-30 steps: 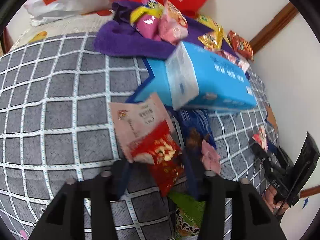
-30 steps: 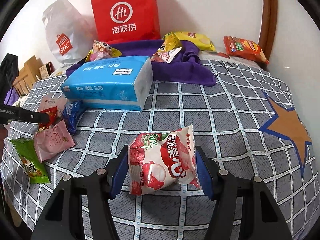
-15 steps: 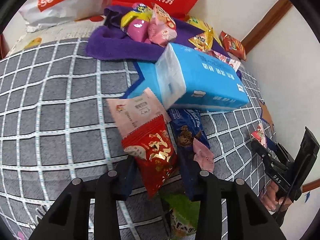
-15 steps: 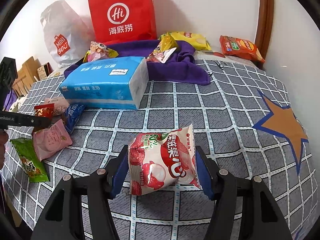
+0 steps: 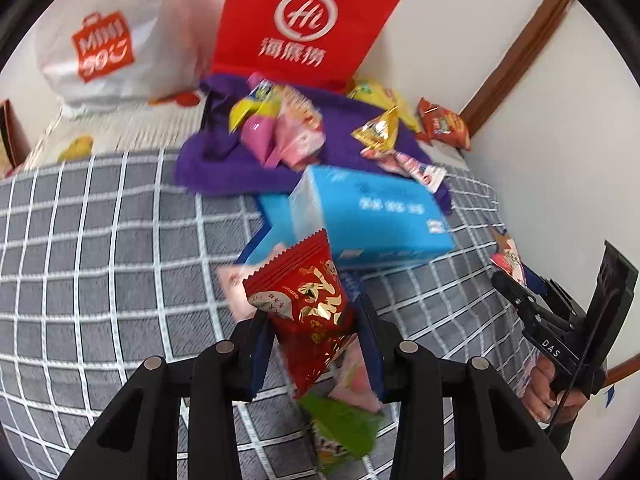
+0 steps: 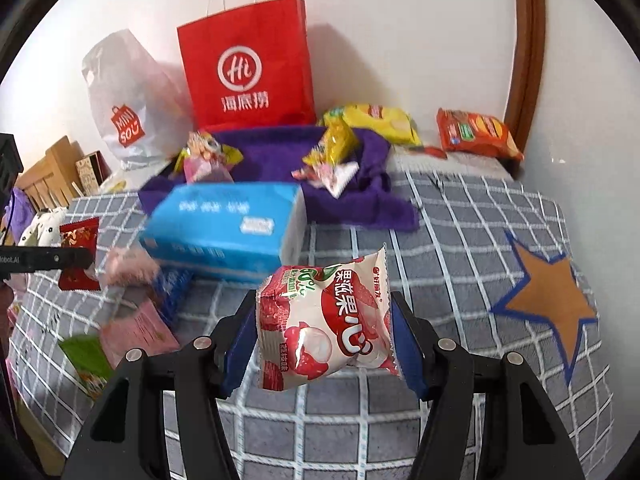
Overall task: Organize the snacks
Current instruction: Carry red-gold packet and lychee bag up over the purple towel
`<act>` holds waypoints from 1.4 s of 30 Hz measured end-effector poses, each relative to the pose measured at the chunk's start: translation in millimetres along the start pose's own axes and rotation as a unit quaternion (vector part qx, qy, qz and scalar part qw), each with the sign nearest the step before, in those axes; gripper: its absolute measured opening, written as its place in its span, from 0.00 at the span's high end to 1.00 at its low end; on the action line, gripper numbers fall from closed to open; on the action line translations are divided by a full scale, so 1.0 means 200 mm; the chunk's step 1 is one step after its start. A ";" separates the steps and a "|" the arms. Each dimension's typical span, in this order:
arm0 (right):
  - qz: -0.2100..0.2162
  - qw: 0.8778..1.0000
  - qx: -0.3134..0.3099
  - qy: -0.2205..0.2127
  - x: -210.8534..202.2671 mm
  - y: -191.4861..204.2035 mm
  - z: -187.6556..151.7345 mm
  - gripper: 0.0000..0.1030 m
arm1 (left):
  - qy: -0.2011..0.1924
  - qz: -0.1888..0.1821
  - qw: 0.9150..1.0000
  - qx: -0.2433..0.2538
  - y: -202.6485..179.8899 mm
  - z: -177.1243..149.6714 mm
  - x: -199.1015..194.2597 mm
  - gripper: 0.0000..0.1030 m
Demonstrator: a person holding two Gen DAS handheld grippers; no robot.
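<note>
My left gripper (image 5: 316, 340) is shut on a red snack packet (image 5: 310, 300) and holds it above the checked cloth; the packet also shows in the right wrist view (image 6: 78, 254). My right gripper (image 6: 324, 344) is shut on a white-and-red lychee jelly bag (image 6: 326, 320), lifted off the cloth. A purple towel (image 5: 240, 168) at the back carries several snacks (image 5: 280, 128). Pink (image 6: 134, 332), green (image 6: 86, 354) and blue (image 6: 172, 292) packets lie on the cloth at the left.
A blue tissue pack (image 6: 224, 228) lies mid-table. A red paper bag (image 6: 248, 76) and a white Miniso bag (image 6: 128, 100) stand against the wall. Yellow (image 6: 376, 120) and orange (image 6: 476, 132) chip bags lie at the back right. An orange star (image 6: 548, 300) marks the cloth.
My left gripper has lifted the red packet off the pile and tilted up toward the wall. My right gripper has raised the lychee bag off the cloth.
</note>
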State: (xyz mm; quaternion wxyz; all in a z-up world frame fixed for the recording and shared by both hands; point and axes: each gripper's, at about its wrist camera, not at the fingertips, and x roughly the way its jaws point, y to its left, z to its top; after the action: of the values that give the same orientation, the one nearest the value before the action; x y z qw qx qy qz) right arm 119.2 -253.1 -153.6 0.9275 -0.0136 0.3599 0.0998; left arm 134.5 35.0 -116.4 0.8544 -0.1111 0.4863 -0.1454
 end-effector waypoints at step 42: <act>0.027 1.000 -0.014 -0.004 0.55 0.12 0.98 0.40 | -0.040 0.013 0.999 0.007 0.00 0.89 0.19 0.64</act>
State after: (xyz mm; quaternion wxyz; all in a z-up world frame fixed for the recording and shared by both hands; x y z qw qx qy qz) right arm 324.6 -190.9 -81.0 0.9256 -0.0158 0.3550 0.1302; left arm 306.2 29.3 -56.9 0.8759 -0.1042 0.4519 -0.1329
